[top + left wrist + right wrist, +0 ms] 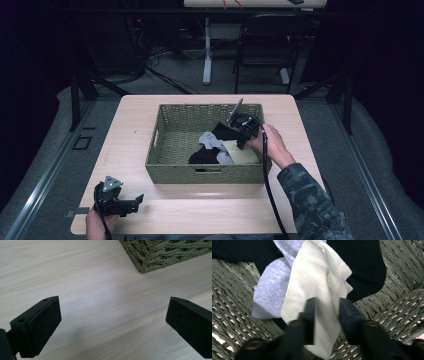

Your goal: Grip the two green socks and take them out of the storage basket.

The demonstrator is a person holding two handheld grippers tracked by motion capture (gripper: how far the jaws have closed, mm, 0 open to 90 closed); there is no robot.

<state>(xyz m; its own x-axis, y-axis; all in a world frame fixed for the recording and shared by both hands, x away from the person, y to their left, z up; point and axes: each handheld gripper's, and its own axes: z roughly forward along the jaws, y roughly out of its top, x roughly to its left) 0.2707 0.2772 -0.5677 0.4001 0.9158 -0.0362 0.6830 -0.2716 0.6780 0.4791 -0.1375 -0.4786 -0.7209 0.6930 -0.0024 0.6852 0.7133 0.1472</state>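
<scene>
A woven olive basket [205, 175] stands mid-table and holds socks: a cream sock [241, 153], a grey sock [210, 141] and a black sock [204, 156]. My right gripper [242, 144] reaches down into the basket's right side. In the right gripper view its jaws [327, 307] are closed on the cream sock [317, 282], which lies over the grey sock [270, 290] and the black sock [364, 267]. My left gripper [138, 201] rests near the table's front left corner. It [112, 325] is open over bare wood, with the basket's corner [162, 252] ahead.
The light wooden table [135, 130] has bare room left of and in front of the basket. Beyond it are a dark folding chair [267, 45], a white table leg [207, 55] and cables on the floor.
</scene>
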